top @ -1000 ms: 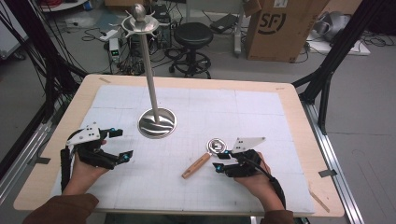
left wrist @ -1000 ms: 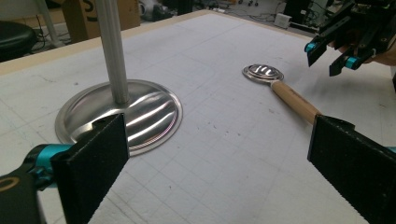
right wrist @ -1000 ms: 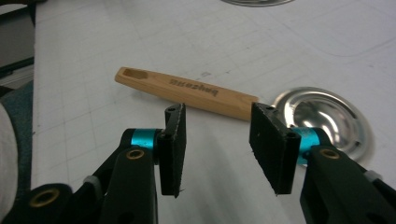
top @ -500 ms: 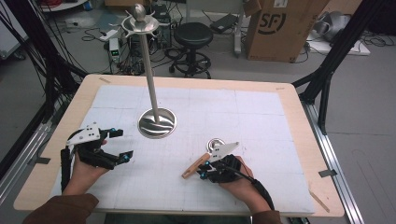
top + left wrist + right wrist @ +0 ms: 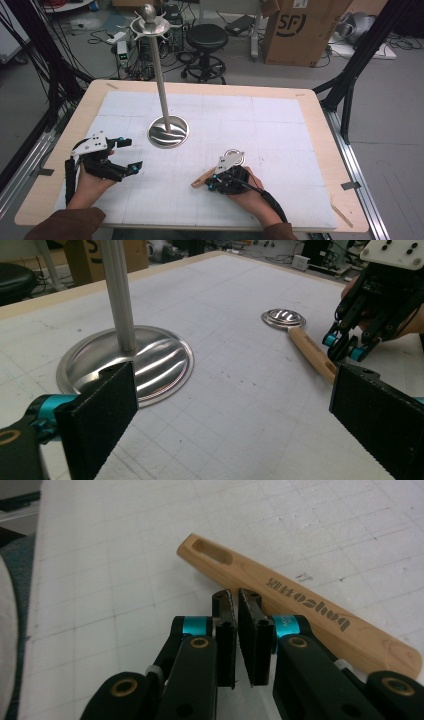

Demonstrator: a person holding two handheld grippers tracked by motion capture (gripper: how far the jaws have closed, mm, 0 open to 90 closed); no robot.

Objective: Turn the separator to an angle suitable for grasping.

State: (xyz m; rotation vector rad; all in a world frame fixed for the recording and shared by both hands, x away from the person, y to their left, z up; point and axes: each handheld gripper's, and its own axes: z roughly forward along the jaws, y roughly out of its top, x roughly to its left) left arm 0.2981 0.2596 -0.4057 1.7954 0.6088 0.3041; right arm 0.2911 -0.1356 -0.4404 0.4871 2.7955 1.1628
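Tongs on the right (image 5: 236,597) have just been closing and now stand shut with nothing between the pads, their tips just in front of the wooden handle (image 5: 300,615) of a ladle lying flat on the tabletop (image 5: 280,120). That handle points toward the near left, and the ladle's steel bowl (image 5: 234,158) lies at its far right end. Left tongs (image 5: 129,154) rest near the left edge, spread wide and holding nothing. Between both, farther off, a metal stand (image 5: 168,132) rises on a round base, with 1 tall pole.
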